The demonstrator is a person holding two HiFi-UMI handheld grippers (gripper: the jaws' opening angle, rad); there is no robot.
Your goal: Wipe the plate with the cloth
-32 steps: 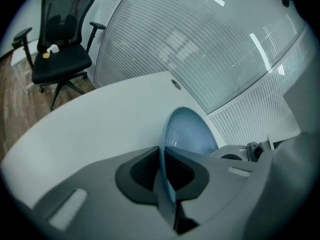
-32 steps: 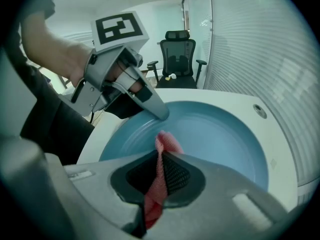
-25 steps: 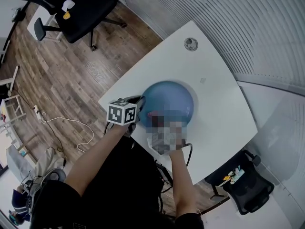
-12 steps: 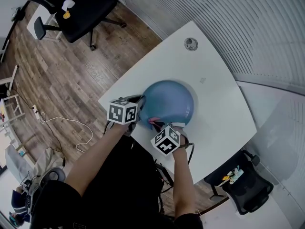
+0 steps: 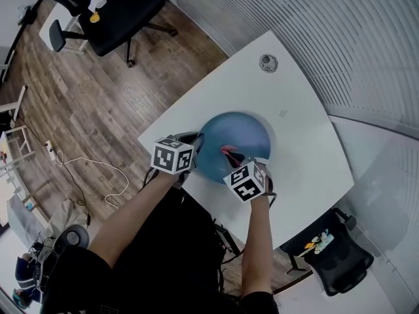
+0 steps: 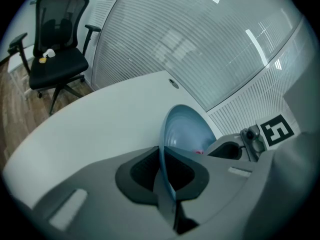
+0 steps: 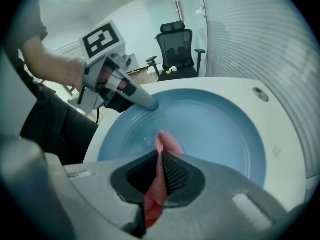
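My left gripper (image 5: 196,139), centre-left of head view: jaws clamped on plate (image 5: 247,135) rim. My right gripper (image 5: 232,156), just right of it: tilted down, jaws pinching cloth (image 5: 227,150). Forearms (image 5: 131,221) enter from bottom edge.

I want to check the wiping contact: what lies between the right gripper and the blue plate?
The pink cloth, held in the shut jaws of the right gripper; its free end reaches the plate. The right gripper view shows it.
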